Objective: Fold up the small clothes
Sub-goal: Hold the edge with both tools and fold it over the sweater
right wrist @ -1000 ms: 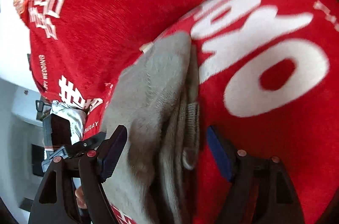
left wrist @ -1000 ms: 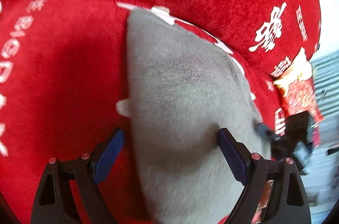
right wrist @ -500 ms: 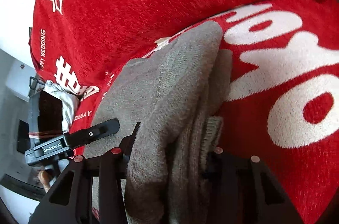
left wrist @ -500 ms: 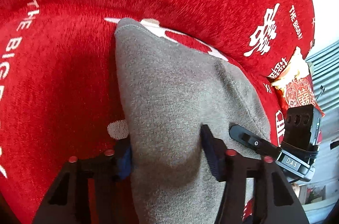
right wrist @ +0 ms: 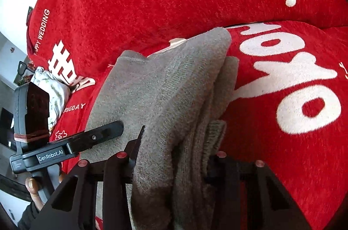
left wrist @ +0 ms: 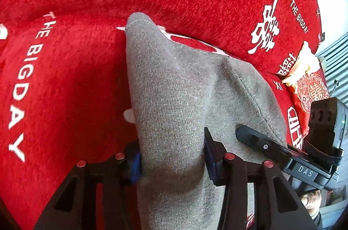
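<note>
Left wrist: left gripper closing, pinching grey knit garment on red cover; right gripper closing, pinching bunched folds.

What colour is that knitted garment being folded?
Plain grey knit garment, no pattern; clearest in the left wrist view.

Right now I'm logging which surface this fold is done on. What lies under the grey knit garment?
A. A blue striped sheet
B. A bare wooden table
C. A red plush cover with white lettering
C: the grey knit garment rests on the red plush cover printed with white lettering.
</note>
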The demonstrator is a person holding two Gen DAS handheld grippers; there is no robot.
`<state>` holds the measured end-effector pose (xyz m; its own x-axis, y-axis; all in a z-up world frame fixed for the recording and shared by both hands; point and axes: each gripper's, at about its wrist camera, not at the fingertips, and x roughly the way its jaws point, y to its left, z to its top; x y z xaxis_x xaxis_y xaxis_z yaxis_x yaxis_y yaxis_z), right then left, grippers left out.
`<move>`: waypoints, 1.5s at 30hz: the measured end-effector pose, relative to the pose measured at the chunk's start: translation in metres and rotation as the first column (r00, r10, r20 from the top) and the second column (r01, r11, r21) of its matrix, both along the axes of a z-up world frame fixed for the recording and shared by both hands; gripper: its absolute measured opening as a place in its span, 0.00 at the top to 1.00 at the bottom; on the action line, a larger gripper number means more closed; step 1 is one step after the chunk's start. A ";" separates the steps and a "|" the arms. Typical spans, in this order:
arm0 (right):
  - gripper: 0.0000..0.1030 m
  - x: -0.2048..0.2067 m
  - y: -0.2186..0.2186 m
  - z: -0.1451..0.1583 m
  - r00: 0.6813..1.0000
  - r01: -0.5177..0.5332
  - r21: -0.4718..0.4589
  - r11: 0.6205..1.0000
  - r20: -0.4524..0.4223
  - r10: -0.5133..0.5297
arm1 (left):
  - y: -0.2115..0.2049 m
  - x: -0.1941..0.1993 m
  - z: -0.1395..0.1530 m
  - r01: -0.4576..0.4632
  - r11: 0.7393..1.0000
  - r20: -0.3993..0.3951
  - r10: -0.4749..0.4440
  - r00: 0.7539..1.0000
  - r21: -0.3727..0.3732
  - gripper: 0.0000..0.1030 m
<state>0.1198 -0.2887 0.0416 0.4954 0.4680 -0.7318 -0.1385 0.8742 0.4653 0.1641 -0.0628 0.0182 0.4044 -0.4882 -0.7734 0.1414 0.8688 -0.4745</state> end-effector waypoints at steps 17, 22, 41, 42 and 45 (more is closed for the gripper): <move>0.58 -0.041 0.041 0.006 1.000 -0.018 -0.032 0.999 0.002 0.018 | 0.036 -0.056 0.003 -0.033 0.999 0.013 0.033 0.999 0.017 0.54; 0.58 -0.051 0.055 0.007 1.000 -0.030 -0.044 0.999 0.006 0.030 | 0.047 -0.071 0.001 -0.041 0.999 0.024 0.041 0.999 0.029 0.54; 0.58 -0.081 0.088 0.011 0.998 -0.049 -0.075 0.996 0.030 0.051 | 0.074 -0.108 -0.002 -0.047 0.998 0.050 0.046 0.998 0.033 0.54; 0.58 -0.082 0.089 0.011 0.998 -0.049 -0.074 0.996 0.031 0.051 | 0.075 -0.110 -0.003 -0.049 0.998 0.051 0.047 0.998 0.033 0.54; 0.58 -0.088 0.092 0.011 0.998 -0.050 -0.072 0.996 0.034 0.053 | 0.078 -0.116 -0.003 -0.051 0.998 0.057 0.049 0.997 0.033 0.54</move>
<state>0.0322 -0.1968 0.0528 0.4982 0.4414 -0.7463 -0.1996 0.8960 0.3966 0.0477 0.0155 0.0154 0.4706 -0.4399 -0.7649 0.1228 0.8911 -0.4369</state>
